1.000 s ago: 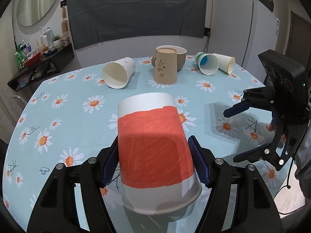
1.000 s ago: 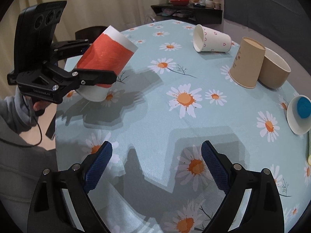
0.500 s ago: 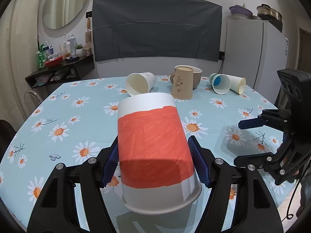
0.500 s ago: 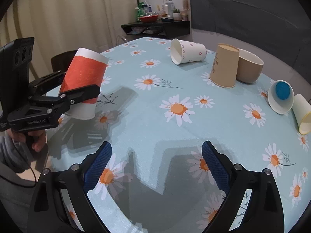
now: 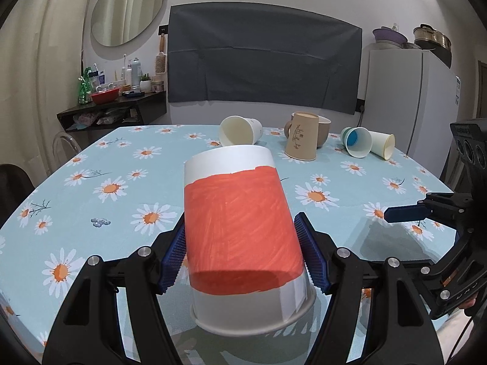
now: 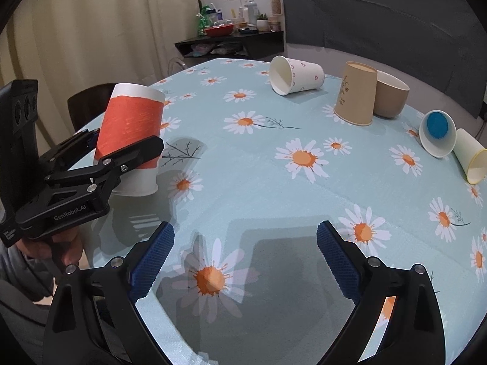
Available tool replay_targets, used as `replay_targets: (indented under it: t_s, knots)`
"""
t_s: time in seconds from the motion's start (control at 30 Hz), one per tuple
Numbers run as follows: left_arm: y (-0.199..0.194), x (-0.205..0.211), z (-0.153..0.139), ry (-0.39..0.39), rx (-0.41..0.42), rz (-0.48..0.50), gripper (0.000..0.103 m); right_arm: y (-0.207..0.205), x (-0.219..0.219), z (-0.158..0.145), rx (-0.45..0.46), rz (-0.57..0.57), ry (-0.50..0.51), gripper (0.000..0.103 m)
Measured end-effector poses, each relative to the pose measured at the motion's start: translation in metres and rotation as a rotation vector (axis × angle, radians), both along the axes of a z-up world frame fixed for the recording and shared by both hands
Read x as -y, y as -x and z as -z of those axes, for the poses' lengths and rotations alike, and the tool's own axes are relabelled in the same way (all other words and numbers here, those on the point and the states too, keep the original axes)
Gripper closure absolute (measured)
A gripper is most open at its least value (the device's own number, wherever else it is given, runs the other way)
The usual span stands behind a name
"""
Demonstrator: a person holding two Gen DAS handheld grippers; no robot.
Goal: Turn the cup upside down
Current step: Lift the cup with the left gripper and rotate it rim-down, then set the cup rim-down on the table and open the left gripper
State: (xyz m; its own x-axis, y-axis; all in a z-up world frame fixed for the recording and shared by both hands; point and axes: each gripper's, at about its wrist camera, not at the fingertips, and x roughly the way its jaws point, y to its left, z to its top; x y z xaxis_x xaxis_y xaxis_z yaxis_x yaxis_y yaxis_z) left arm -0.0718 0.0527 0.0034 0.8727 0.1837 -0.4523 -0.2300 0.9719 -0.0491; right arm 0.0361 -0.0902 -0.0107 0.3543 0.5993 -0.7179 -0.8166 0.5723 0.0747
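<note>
Left gripper [image 5: 243, 255] clamped on inverted orange cup [image 5: 240, 231]; right gripper [image 6: 245, 258] spread, idle. Gotta settle rim flat on worktop [image 6: 274, 188] before letting go.

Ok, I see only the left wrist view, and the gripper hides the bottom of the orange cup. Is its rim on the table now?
Observer: In the right wrist view the orange cup stands mouth down, and its rim seems to rest on the table, leaning only slightly.
Operator: And the right gripper? I see just one finger of it.
Observer: The right gripper is open and empty, apart from the cup; a daisy print shows between its fingers.
Operator: Is the cup far from the table edge?
Observer: No, it stands close to the edge, beside a dark chair.
</note>
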Motion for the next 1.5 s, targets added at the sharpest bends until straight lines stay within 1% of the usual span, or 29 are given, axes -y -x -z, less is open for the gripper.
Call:
replay_targets:
  t_s: [0.1, 0.3, 0.53, 0.77, 0.83, 0.9, 0.97, 1.0, 1.07, 1.13, 1.27, 1.37, 1.43, 1.5]
  knots:
    - [0.004, 0.0, 0.005, -0.001, 0.006, -0.01, 0.035, 0.003, 0.001, 0.002, -0.01, 0.006, -0.003, 0.012]
    - [0.018, 0.011, 0.01, -0.064, 0.05, -0.021, 0.035, 0.011, 0.006, 0.004, -0.018, 0.016, -0.014, 0.012]
    - [0.034, 0.019, 0.015, -0.082, 0.071, -0.006, 0.035, 0.019, 0.012, 0.005, -0.01, 0.037, -0.016, 0.012]
    - [0.043, 0.022, 0.018, -0.063, 0.065, 0.015, 0.035, 0.027, 0.014, 0.008, 0.009, 0.053, -0.023, 0.012]
    - [0.043, 0.022, 0.018, -0.058, 0.051, 0.021, 0.035, 0.03, 0.016, 0.008, 0.015, 0.055, -0.033, 0.012]
    - [0.043, 0.022, 0.02, -0.054, 0.04, 0.021, 0.033, 0.033, 0.016, 0.009, 0.016, 0.053, -0.036, 0.011]
    - [0.045, 0.024, 0.02, -0.054, 0.035, 0.031, 0.026, 0.036, 0.017, 0.009, 0.026, 0.059, -0.04, 0.011]
    - [0.047, 0.025, 0.02, -0.057, 0.033, 0.037, 0.025, 0.037, 0.018, 0.009, 0.034, 0.063, -0.044, 0.01]
    - [0.05, 0.028, 0.019, -0.074, 0.035, 0.036, 0.018, 0.039, 0.02, 0.008, 0.043, 0.075, -0.057, 0.01]
    - [0.054, 0.031, 0.017, -0.087, 0.041, 0.034, 0.014, 0.042, 0.023, 0.006, 0.048, 0.095, -0.076, 0.01]
    - [0.064, 0.033, 0.015, -0.079, 0.053, 0.027, 0.011, 0.048, 0.031, 0.002, 0.067, 0.157, -0.119, 0.01]
    - [0.073, 0.035, 0.015, -0.07, 0.054, 0.017, 0.01, 0.058, 0.042, -0.005, 0.114, 0.24, -0.164, 0.009]
    - [0.081, 0.036, 0.015, -0.075, 0.051, 0.012, 0.009, 0.068, 0.048, -0.006, 0.127, 0.256, -0.192, 0.008]
    - [0.089, 0.037, 0.016, -0.083, 0.052, 0.012, 0.007, 0.08, 0.05, -0.008, 0.172, 0.276, -0.194, 0.008]
